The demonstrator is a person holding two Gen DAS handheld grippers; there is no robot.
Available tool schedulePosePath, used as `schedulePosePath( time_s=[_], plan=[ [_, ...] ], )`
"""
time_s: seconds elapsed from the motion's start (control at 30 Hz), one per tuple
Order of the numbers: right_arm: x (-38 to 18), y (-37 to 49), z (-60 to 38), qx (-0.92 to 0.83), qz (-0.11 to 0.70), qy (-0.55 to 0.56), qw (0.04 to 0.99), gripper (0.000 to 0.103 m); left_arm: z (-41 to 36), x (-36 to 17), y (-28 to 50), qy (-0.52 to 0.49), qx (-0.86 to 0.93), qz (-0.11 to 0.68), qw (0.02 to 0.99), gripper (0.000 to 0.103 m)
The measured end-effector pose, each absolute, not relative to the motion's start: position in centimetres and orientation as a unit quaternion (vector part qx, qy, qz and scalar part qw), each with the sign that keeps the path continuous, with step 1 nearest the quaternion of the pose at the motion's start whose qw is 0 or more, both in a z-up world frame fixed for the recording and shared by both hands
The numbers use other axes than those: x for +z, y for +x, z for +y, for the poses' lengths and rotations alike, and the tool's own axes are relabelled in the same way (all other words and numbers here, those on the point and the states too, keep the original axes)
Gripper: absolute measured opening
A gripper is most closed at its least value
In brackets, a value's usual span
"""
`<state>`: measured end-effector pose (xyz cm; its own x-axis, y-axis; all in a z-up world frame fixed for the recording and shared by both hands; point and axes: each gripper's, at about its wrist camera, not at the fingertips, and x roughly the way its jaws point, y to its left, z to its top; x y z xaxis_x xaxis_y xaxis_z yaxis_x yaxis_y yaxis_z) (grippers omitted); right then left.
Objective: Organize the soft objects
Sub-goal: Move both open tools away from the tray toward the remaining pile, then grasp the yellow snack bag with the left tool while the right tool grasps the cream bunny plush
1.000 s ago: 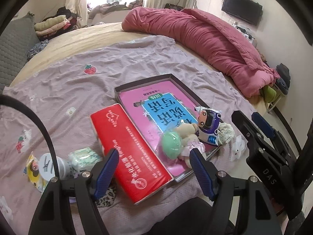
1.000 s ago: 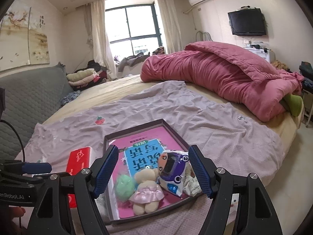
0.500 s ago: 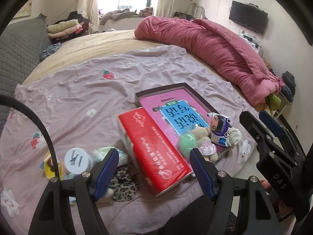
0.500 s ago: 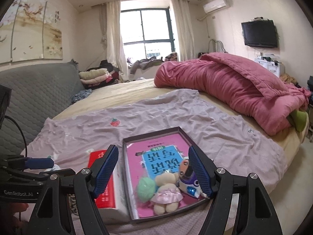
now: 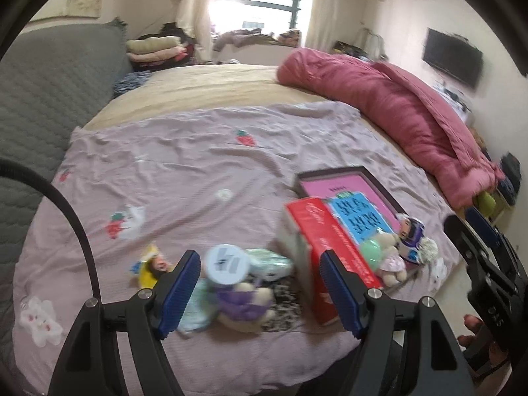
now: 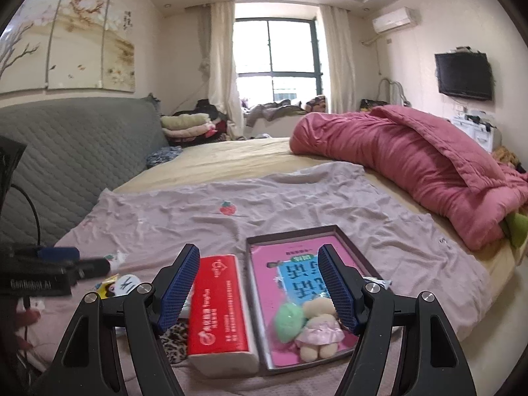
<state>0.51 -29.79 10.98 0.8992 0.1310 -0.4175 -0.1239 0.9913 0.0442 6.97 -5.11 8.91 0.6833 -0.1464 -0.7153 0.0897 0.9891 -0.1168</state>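
A wide bed (image 6: pixel 231 151) is filling both views, a lilac sheet (image 5: pixel 198 178) lying spread over its near half and a rolled pink quilt (image 6: pixel 412 168) resting along the right side. On the sheet a shallow dark-rimmed tray (image 6: pixel 290 232) is sitting near the bed's front edge, a red tissue pack (image 6: pixel 216 303) lying just beside it on the left. The tray is already holding a small doll in a pink dress (image 6: pixel 318 330) and a green ball (image 6: pixel 288 323). Left of the pack, a loose cluster is waiting: a purple-dressed plush bear (image 5: pixel 244 307), a white-lidded jar (image 5: pixel 226 264) and a leopard-print cloth (image 5: pixel 280 300). The step in hand seems to be picking the next soft toy from that cluster; the next move probably calls for lowering onto the bear and closing. The left gripper (image 5: pixel 260 287) is hovering over that cluster, jaws standing apart and gripping nothing. The right gripper (image 6: pixel 259 287) is hanging above the tray and pack, spread wide and empty.
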Motion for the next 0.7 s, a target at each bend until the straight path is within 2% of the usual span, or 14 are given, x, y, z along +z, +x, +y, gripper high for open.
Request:
schedulePosePath(
  time_s=[0.27,0.7],
  plan=[
    [11.4,0.0,-27.2,0.094,0.218,-0.006,0.971,0.075,1.0,9.0,6.2,-0.072,-0.017,0.389,0.918,0.075],
    [10.3,-0.5,-21.8,0.158,0.241,-0.041,0.957,0.075,5.5,6.7,4.7,-0.093,0.016,0.407,0.909,0.075]
  ],
)
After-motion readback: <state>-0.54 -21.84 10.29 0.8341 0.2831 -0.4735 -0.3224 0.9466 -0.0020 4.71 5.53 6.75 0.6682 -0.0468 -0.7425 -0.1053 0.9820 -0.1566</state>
